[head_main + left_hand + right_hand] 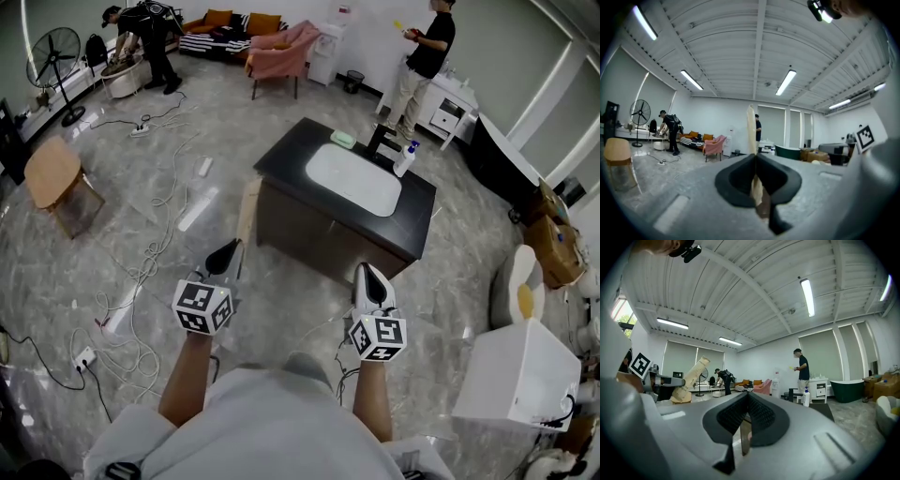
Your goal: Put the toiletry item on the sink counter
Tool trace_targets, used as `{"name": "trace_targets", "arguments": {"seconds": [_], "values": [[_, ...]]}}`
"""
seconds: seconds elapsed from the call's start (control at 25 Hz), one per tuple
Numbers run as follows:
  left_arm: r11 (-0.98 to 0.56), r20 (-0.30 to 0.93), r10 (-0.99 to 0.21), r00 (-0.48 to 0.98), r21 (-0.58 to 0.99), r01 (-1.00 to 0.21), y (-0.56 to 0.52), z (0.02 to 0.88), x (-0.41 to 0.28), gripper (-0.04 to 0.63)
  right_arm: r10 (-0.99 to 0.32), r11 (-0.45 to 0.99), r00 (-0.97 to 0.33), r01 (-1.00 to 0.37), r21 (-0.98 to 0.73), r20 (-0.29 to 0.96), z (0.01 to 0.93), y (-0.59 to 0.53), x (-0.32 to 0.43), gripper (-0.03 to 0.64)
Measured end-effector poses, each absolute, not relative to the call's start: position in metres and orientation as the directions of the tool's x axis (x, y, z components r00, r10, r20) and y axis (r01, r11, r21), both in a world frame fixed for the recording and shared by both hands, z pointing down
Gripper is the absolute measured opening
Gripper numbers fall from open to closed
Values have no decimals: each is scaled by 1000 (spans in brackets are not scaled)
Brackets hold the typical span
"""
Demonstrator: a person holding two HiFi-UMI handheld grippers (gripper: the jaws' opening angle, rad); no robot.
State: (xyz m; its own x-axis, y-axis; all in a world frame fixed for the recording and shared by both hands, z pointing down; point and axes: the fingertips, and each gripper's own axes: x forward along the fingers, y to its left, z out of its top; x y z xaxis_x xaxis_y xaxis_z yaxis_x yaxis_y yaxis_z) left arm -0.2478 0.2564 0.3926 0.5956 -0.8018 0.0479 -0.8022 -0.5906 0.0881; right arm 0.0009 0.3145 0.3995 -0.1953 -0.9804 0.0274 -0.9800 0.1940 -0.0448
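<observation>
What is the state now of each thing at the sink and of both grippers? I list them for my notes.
Left gripper: jaws shut on the flat cream-coloured tube.
Flat cream-coloured tube: held in the air, not yet on the counter.
Right gripper: jaws shut, nothing between them.
White spray bottle with blue head: upright on the black sink counter.
Pale green bar: lying flat on the counter.

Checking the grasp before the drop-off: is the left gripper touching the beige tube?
Touching. In the left gripper view the left gripper is shut on the beige tube, pinching its lower end.
</observation>
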Motion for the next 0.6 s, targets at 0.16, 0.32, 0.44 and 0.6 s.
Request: {"name": "trace_targets", "arguments": {"seconds": [0.16,0.32,0.44,0.6], "values": [[-601,59,-793,606,92,-794,248,399,-250,3,-984,176,-178,-983,-44,29,401,309,0,3],[-607,64,-787,614,96,-789,234,402,-250,3,-986,166,-167,-985,-46,26,403,298,-1,3],[-612,72,-782,619,97,-785,221,406,-246,3,-988,153,-155,-985,-73,18,407,286,4,3],[-612,79,-782,618,90,-785,196,413,-240,3,-989,143,-145,-984,-103,9,413,261,14,3]]}}
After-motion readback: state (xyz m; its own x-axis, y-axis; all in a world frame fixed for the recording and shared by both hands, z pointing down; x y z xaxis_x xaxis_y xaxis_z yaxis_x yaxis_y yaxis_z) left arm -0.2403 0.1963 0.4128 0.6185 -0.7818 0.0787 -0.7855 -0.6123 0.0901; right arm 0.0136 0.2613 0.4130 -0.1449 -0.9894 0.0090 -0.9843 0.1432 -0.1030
